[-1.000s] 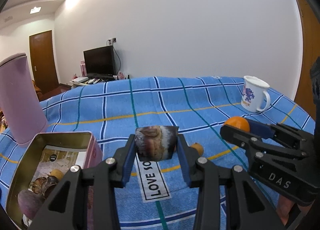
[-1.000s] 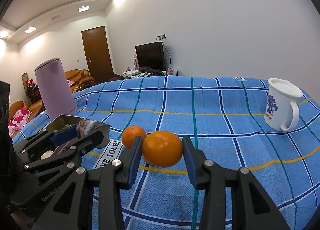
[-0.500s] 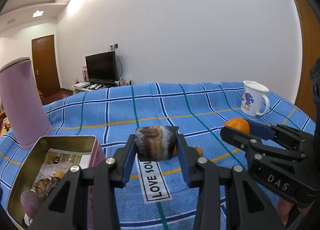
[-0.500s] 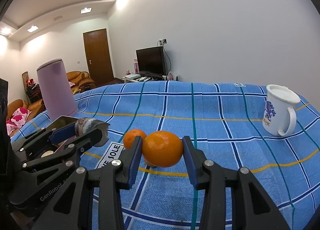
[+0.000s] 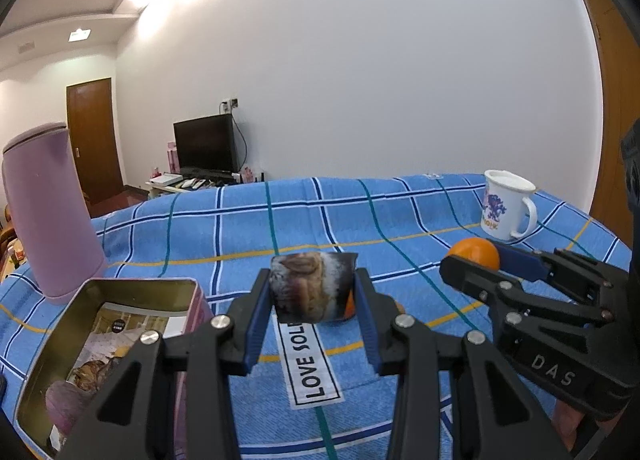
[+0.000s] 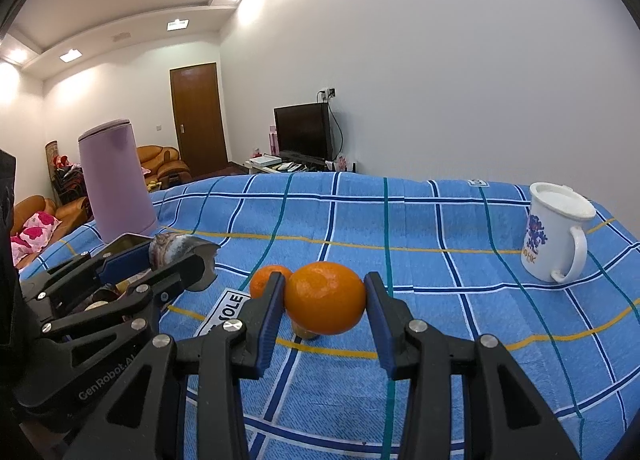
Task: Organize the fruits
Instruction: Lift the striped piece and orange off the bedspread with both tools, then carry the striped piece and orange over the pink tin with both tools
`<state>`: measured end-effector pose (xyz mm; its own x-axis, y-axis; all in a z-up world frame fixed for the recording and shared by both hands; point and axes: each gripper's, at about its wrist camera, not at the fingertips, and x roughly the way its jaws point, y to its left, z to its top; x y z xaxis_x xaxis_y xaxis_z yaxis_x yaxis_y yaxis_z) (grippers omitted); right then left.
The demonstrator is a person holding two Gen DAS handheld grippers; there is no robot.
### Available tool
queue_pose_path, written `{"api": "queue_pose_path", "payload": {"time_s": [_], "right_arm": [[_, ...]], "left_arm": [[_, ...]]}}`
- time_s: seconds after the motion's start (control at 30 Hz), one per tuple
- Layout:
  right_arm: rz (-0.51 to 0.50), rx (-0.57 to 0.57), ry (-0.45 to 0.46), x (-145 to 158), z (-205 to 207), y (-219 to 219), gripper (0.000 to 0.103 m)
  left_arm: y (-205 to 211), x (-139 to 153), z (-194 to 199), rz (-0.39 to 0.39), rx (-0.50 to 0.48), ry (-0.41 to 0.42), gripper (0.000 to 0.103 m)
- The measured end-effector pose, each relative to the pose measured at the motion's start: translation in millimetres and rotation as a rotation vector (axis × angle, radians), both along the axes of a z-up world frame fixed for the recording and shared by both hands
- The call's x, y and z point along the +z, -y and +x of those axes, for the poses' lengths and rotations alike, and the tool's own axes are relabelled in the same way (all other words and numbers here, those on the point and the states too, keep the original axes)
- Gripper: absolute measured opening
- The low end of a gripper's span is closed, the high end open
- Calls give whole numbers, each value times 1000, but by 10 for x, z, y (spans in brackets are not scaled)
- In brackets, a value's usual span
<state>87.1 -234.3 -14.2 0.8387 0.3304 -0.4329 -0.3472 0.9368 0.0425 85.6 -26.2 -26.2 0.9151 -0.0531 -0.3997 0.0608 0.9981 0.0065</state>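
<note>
My left gripper is shut on a small packet with a brown and white printed wrapper, held above the blue checked cloth. In the right wrist view the same left gripper shows at the left with the packet. My right gripper is shut on an orange, which the left wrist view shows at the right. A second, smaller orange lies on the cloth behind it. An open metal tin with several wrapped items stands at the lower left.
A tall pink container stands behind the tin. A white mug with a blue print sits at the far right of the cloth. A "LOVE SOLE" label is sewn on the cloth. A television and a door lie beyond.
Both views have tilted up slightly, showing more wall and ceiling. Both grips hold as before.
</note>
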Motion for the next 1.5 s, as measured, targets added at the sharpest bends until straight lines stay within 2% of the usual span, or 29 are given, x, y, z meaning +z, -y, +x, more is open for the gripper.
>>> {"api": "queue_pose_path", "payload": {"time_s": [0.5, 1.13, 1.5], "right_arm": [[2, 6, 44, 29, -101, -26, 42], [0, 43, 74, 42, -180, -115, 42], [-14, 98, 47, 23, -243, -299, 42]], "left_arm": [[-19, 29, -70, 0, 14, 33, 41], [-148, 18, -162, -23, 36, 1, 41], [-293, 3, -260, -24, 59, -24, 41]]}}
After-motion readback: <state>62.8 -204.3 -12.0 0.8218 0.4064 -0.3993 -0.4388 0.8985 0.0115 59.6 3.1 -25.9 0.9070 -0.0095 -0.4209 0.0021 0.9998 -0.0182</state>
